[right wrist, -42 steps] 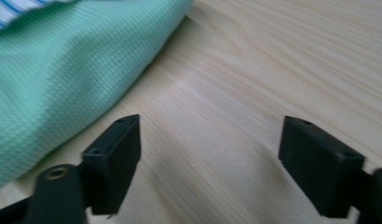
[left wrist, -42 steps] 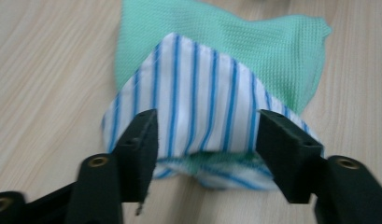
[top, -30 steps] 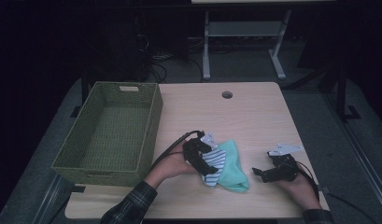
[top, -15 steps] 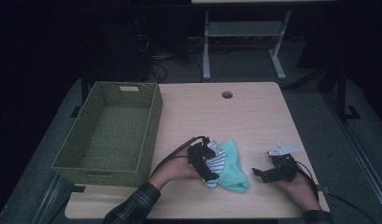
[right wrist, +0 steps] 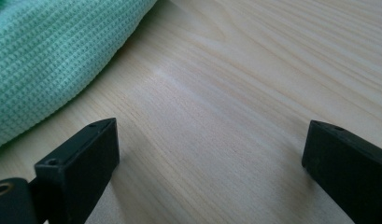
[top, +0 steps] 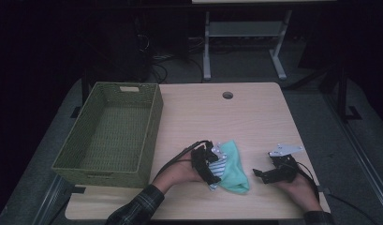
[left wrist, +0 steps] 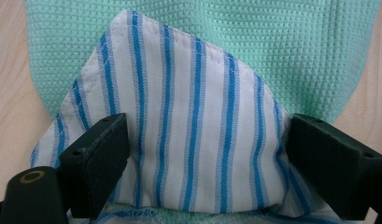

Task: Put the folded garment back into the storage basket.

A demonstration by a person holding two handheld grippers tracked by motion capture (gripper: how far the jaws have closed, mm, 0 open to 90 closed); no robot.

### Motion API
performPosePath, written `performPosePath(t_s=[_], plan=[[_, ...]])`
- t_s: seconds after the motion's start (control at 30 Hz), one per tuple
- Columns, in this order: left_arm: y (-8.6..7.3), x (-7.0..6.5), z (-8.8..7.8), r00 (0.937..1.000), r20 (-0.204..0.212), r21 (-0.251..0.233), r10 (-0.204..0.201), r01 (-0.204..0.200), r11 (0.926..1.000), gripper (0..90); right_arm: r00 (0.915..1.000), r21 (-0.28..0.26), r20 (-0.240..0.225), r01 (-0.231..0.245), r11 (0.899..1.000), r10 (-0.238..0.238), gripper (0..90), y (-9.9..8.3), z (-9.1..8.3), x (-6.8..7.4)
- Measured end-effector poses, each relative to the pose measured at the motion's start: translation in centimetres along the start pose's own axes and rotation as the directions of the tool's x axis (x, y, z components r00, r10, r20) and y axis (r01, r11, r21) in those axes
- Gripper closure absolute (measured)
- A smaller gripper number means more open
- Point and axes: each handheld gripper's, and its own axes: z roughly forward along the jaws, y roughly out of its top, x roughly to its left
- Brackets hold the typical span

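Note:
A white cloth with blue stripes (left wrist: 193, 140) lies on top of a mint green waffle cloth (left wrist: 272, 42) near the table's front edge (top: 233, 171). My left gripper (left wrist: 205, 126) is low over the pile (top: 213, 165). Its jaws have just been opening and now stand wide, with the striped cloth (top: 219, 165) between them and not pinched. My right gripper (top: 261, 174) rests to the right of the pile. It is open over bare wood (right wrist: 209, 135), with the green cloth's edge (right wrist: 39, 60) at its left.
A woven green basket (top: 151, 122) with nothing in it stands at the table's left side. The light wooden table (top: 236, 117) has a round cable hole (top: 227, 95) at the back. Beyond the table, a desk frame and cables stand on the dark floor.
My left hand has dropped and shifted right onto the cloth pile. The right hand has kept still.

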Motion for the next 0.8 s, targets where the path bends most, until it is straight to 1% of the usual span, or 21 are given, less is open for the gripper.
performPosePath(t_s=[0.1, 0.23, 0.33, 0.37, 0.43, 0.5, 0.7, 0.8], plan=[[0.0, 0.0, 0.0, 1.0000, -0.001, 0.003, -0.002, 0.002, 1.0000, 12.6, 1.0000, 0.000, 0.000, 0.001, 1.000, -0.001, 3.7, 0.0, 0.0, 0.0], [0.0, -0.2, 0.1, 0.9999, -0.015, 0.013, 0.000, 0.000, 0.9999, 13.3, 1.0000, 0.000, 0.000, 0.001, 1.000, -0.001, 3.7, 0.0, 0.0, 0.0], [0.1, -0.3, 0.0, 0.9996, -0.021, 0.018, -0.021, 0.021, 0.9996, 14.9, 1.0000, 0.000, -0.001, 0.001, 1.000, -0.001, 3.6, 0.0, 0.0, 0.0], [0.1, -0.4, 0.0, 0.9995, -0.022, 0.020, -0.021, 0.022, 0.9996, 16.4, 1.0000, 0.001, -0.002, 0.002, 1.000, -0.002, 3.6, 0.0, 0.0, 0.0], [0.1, -0.3, -0.3, 0.9996, -0.024, 0.026, -0.016, 0.017, 0.9995, 22.9, 1.0000, 0.001, -0.002, 0.002, 1.000, -0.002, 3.6, 0.0, 0.0, 0.0], [0.0, -0.2, -0.5, 0.9994, -0.027, 0.022, -0.020, 0.021, 0.9995, 30.1, 1.0000, 0.001, -0.002, 0.002, 1.000, -0.002, 3.6, 0.0, 0.0, 0.0], [-0.2, 0.2, -0.9, 0.9987, -0.027, 0.006, -0.044, 0.044, 0.9990, 53.4, 1.0000, 0.001, -0.002, 0.003, 1.000, -0.003, 3.6, 0.0, 0.0, 0.0], [-0.3, 0.6, -1.0, 0.9982, -0.019, 0.000, -0.057, 0.057, 0.9984, 61.0, 1.0000, 0.001, -0.002, 0.003, 1.000, -0.003, 3.6, 0.0, 0.0, 0.0]])
